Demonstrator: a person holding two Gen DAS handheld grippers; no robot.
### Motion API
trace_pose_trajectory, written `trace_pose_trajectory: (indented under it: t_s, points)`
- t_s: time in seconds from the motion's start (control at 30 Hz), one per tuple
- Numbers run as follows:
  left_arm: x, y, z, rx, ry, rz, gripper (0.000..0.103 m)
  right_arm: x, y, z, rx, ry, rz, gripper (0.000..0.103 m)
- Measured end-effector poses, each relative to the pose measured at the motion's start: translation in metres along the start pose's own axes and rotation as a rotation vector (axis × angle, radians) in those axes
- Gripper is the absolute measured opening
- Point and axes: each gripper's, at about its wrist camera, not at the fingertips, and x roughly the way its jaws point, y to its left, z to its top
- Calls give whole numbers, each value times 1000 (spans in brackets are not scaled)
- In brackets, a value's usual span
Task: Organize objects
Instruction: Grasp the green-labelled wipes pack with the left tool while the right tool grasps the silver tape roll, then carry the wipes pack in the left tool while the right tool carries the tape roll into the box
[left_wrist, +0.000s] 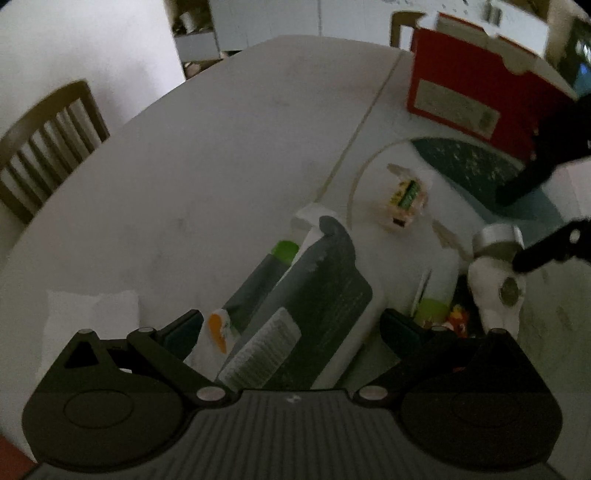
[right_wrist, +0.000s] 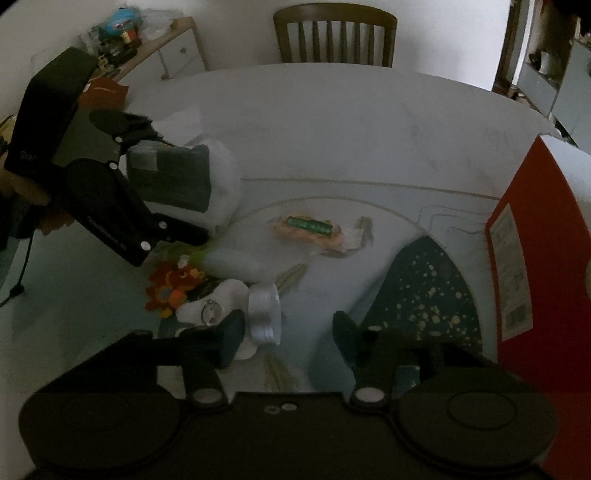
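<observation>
on a cluttered white worktop (right_wrist: 332, 122), the left gripper (left_wrist: 291, 325) straddles a white pouch (left_wrist: 325, 295), jaws open. the right gripper (right_wrist: 284, 332), jaws partly open, brackets a silver tin (right_wrist: 264, 314); closing off-centre could roll it away.

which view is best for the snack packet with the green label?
Right wrist: the snack packet lies whole and unobstructed mid-frame on the table, green label readable as a strip. Left wrist shows the same packet smaller, blurrier and at an angle, though also unobstructed.
</observation>
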Motion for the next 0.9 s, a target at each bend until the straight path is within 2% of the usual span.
trace_pose_trajectory:
  t_s: [0.1, 0.27, 0.33, 0.4, 0.5, 0.7, 0.9]
  points:
    - [3, 5, -2, -66, -16, -5, 102, 0, -3, 0, 24, -13, 7, 45]
    - [1, 8, -3, -161, -39, 34, 100, 0, -6, 0, 45, -23, 31, 29]
    - [-2, 7, -3, -181, -51, 48, 91, -1, -5, -1, 41, -30, 33, 24]
    - [-5, 7, -3, -211, -60, 62, 75, -1, -4, -1, 29, -35, 31, 21]
    - [-10, 8, -3, -268, -61, 73, 60, -4, -4, -1, 25, -50, 31, 15]
    - [-25, 7, -10, -366, -67, 95, 39, -15, -8, 0, 31, -80, 40, 12]
    - [-50, 1, -17, -448, -99, 120, 37, -29, -10, -5, 27, -107, 41, 12]
